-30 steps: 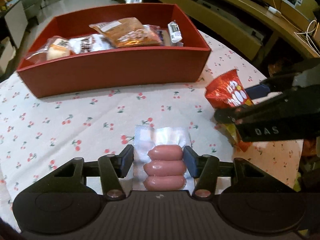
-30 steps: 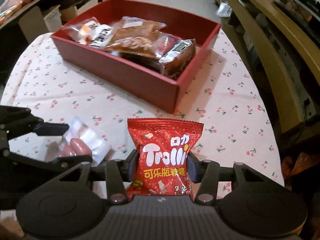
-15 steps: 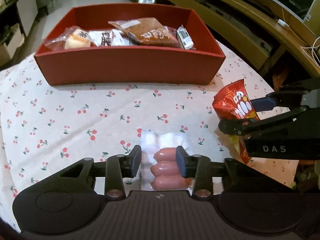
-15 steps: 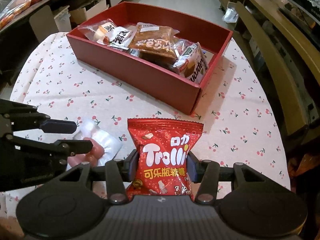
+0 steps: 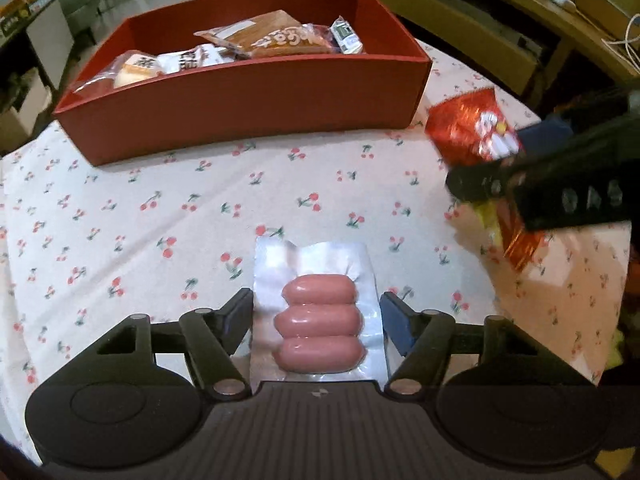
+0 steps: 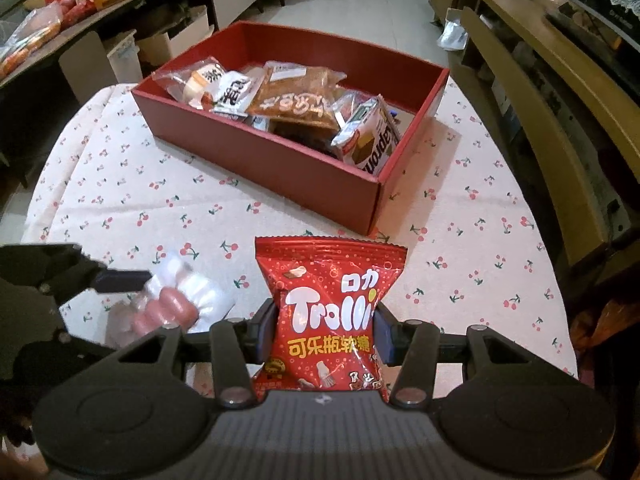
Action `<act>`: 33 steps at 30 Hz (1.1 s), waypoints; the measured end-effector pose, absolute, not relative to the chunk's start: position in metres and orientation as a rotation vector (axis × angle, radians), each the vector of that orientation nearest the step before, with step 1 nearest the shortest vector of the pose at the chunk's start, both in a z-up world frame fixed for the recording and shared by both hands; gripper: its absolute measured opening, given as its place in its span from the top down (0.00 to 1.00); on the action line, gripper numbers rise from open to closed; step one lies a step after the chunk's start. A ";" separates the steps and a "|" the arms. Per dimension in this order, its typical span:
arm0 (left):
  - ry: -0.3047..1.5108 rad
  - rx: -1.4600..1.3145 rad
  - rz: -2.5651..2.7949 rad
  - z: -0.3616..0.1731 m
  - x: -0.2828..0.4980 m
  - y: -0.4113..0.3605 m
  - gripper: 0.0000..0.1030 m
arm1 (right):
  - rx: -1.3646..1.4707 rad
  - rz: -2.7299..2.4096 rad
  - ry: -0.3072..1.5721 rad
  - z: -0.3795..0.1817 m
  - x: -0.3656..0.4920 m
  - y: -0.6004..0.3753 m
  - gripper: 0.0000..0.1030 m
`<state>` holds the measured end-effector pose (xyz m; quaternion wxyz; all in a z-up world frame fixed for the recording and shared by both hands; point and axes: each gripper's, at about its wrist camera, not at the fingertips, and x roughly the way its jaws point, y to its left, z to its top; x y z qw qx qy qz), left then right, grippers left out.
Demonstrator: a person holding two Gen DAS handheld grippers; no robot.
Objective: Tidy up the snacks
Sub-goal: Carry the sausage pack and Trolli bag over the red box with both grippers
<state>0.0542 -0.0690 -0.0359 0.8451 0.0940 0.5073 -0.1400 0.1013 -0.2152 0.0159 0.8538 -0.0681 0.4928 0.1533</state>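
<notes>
A clear pack of three pink sausages (image 5: 318, 322) sits between the fingers of my left gripper (image 5: 317, 316), which touch the pack's edges. The pack looks lifted off the cloth; it also shows in the right wrist view (image 6: 172, 304). My right gripper (image 6: 325, 330) is shut on a red Trolli candy bag (image 6: 330, 312), held above the table; the bag shows in the left wrist view (image 5: 478, 132). The red box (image 6: 304, 184) with several snack packs stands ahead at the table's far side (image 5: 248, 108).
The round table has a cherry-print cloth (image 5: 160, 208). Wooden benches (image 6: 532, 92) run along the right. Shelves with more goods (image 6: 60, 12) stand at the far left. The table's edge drops off at right (image 6: 560, 320).
My left gripper closed on the sausage pack, then its fingers widened to the pack's edges while it rose. My right gripper rose with the Trolli bag; the box looks farther below.
</notes>
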 end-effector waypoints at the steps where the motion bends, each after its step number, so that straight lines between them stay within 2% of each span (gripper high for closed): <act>1: 1.073 0.190 -0.292 -0.036 0.053 -0.066 0.28 | -0.144 0.325 1.031 0.017 0.100 -0.215 0.37; 12: 0.989 0.097 -0.259 -0.003 0.057 -0.043 0.28 | -0.162 0.331 0.981 0.027 0.097 -0.202 0.37; 33: 0.825 0.059 -0.209 0.042 0.119 -0.024 0.28 | -0.098 0.265 0.850 0.068 0.139 -0.176 0.37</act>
